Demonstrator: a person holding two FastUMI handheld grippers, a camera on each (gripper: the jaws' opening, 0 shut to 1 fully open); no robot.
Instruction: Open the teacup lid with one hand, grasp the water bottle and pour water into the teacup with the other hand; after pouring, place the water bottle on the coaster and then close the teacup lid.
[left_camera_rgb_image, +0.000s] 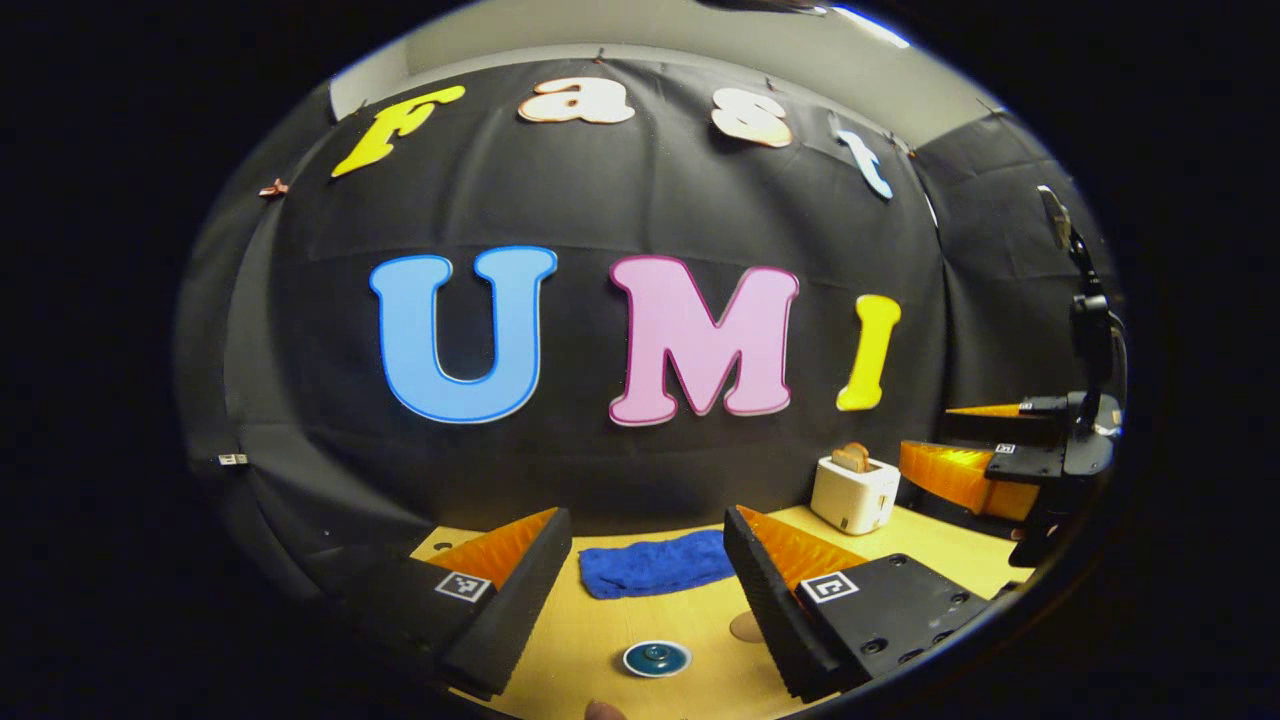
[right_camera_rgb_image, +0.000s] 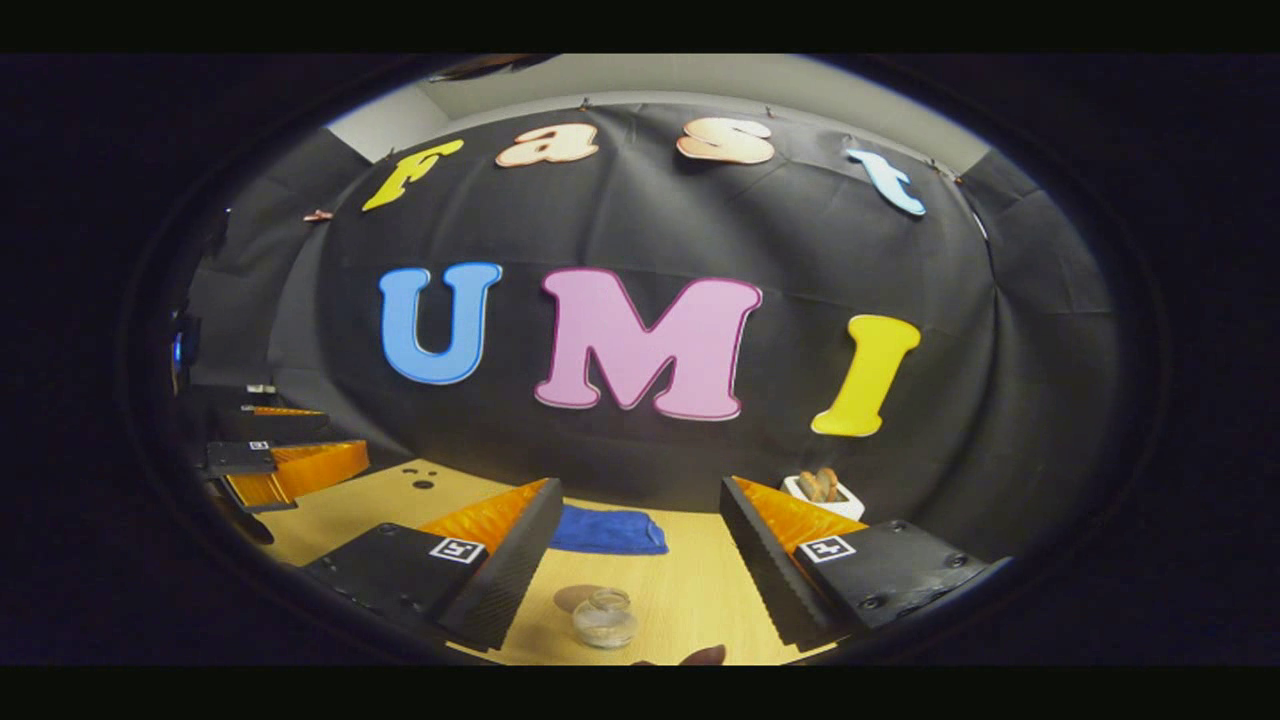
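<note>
Both grippers, left (left_camera_rgb_image: 648, 585) & right (right_camera_rgb_image: 640, 560), hanging wide open w/ nothing held. Teal round teacup lid (left_camera_rgb_image: 657, 658) sitting on the table (left_camera_rgb_image: 690, 610); clear glass water bottle (right_camera_rgb_image: 604, 617) standing near, blue cloth (right_camera_rgb_image: 607, 531) lying far behind.

The table (left_camera_rgb_image: 690, 625) is showing a pale yellow wood tone; the cloth (left_camera_rgb_image: 655, 563) lying on it is showing a deep, even blue; the teacup lid (left_camera_rgb_image: 657, 658) is showing a glossy teal-blue top inside a white rim; the coaster (left_camera_rgb_image: 745, 627) is showing a flat tan brown; the toaster (left_camera_rgb_image: 853, 494) is showing cream white, with golden-brown bread (left_camera_rgb_image: 852, 457) rising from its slot. In the right gripper view, the water bottle (right_camera_rgb_image: 604, 618) is showing clear glass with a whitish cast; the left gripper (left_camera_rgb_image: 640, 580) and right gripper (right_camera_rgb_image: 635, 575) are each carrying small black-and-white square-patterned tags on black bodies.
</note>
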